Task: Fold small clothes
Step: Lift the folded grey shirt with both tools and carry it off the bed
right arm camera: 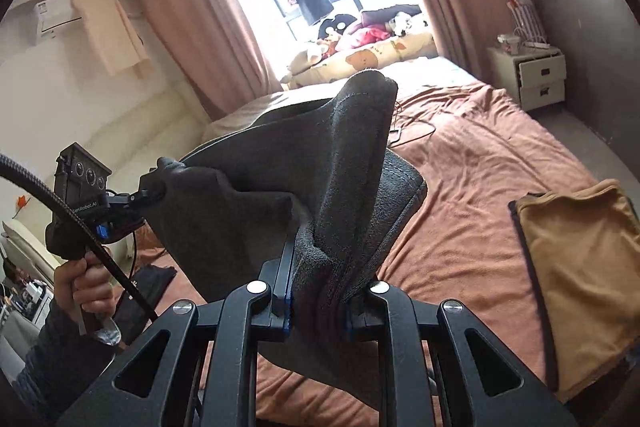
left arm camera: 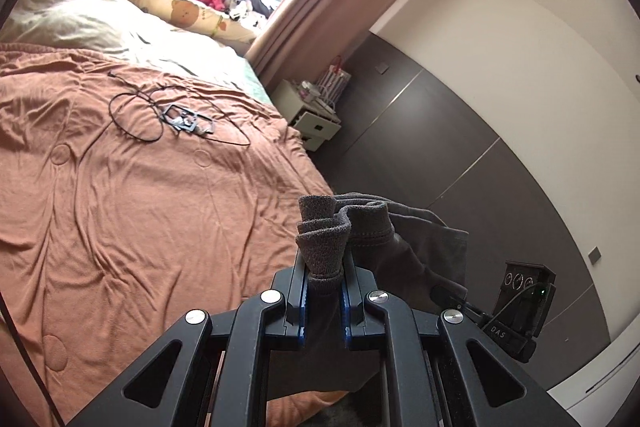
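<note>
A dark grey small garment point(left arm camera: 404, 247) hangs in the air over the near part of the bed, stretched between both grippers. My left gripper point(left arm camera: 323, 259) is shut on a bunched edge of it, which sticks up above the jaws. In the right wrist view the same grey garment point(right arm camera: 320, 167) rises in a peak over my right gripper point(right arm camera: 318, 273), which is shut on another bunched edge. The left gripper point(right arm camera: 154, 193) shows there too, at the left, clamped on the cloth's far corner with a hand point(right arm camera: 86, 283) on its handle.
An orange bedspread point(left arm camera: 140, 207) covers the bed. Black cables and a small frame point(left arm camera: 184, 121) lie on it. A tan folded cloth point(right arm camera: 576, 267) rests at the bed's right. Pillows and toys point(right arm camera: 360, 43) sit by the window, and a white nightstand point(right arm camera: 536, 77) stands beside the bed.
</note>
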Demonstrator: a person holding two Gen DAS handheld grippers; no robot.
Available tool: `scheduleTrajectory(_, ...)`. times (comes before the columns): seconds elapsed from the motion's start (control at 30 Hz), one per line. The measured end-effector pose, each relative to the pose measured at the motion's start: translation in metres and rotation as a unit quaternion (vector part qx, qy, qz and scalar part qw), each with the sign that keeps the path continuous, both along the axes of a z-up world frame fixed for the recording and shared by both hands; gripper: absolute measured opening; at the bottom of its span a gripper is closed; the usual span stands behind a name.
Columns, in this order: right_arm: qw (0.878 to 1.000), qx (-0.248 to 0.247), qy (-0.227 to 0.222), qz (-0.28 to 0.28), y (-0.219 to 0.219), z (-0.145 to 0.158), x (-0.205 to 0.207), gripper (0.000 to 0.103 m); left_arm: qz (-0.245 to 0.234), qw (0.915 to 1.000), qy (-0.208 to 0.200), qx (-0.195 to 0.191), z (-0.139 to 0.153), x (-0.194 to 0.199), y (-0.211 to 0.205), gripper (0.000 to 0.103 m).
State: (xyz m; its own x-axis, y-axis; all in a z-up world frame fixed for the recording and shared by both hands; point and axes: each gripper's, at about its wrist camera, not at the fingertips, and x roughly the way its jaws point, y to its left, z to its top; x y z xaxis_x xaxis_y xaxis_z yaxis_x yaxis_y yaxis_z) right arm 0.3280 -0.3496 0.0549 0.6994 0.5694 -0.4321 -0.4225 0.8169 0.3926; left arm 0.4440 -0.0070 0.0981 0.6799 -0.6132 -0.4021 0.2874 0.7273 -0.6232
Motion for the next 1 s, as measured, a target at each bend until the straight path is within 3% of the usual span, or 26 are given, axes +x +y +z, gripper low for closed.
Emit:
scheduleTrajectory(0.23,0.997,-0.043,-0.04,-0.057,-0.074,0.055,-0.062,0.014,-0.057,0.9977,-0.036,-0.009,0.043,-0.011,-0.081,0.012)
scheduleTrajectory(0.43,0.992,-0.054,-0.065,-0.098,-0.136,0.081,-0.111,0.014,-0.112,0.9925,-0.048,-0.011,0.066,-0.016,-0.157,0.012)
scheduleTrajectory(0.8,0.98,-0.058,-0.091,-0.164,-0.218,0.091,-0.167,0.014,-0.182,0.981,-0.067,0.0,0.084,-0.013,-0.279,0.012)
scheduleTrajectory(0.9,0.977,-0.064,-0.089,-0.183,-0.227,0.09,-0.172,0.014,-0.2,0.9777,-0.063,-0.001,0.082,-0.007,-0.306,0.012)
scheduleTrajectory(1.0,0.974,-0.07,-0.088,-0.197,-0.201,0.083,-0.168,0.014,-0.218,0.9739,-0.063,-0.002,0.079,0.0,-0.33,0.012)
